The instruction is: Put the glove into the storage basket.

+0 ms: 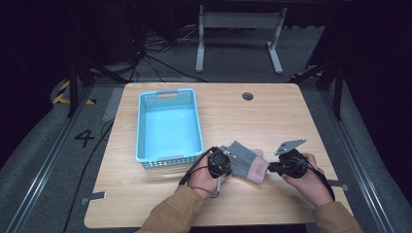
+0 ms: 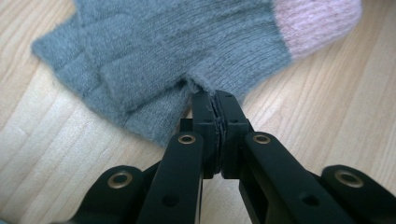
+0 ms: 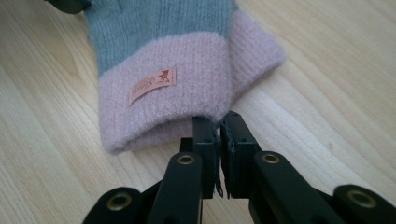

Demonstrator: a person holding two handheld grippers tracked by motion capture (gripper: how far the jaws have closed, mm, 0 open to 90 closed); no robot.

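A: The left hand-held gripper has its jaws pressed together on the edge of the grey knitted glove, pinching the wool where the thumb meets the palm. The left hand comes up from the bottom edge of the high view, wrist bent inward toward the glove.

B: And the right hand-held gripper is nipped onto the rim of the glove's pink cuff, jaws nearly closed on the knit. The right hand angles in from the opposite side, so the glove lies flat on the bench between the two grippers.

A: Any writing?

B: A small salmon-coloured label is sewn on the cuff; its print is too small to read.

A: And the container?

B: A light-blue perforated basket stands just beside the left hand, farther up the bench, with nothing inside it.
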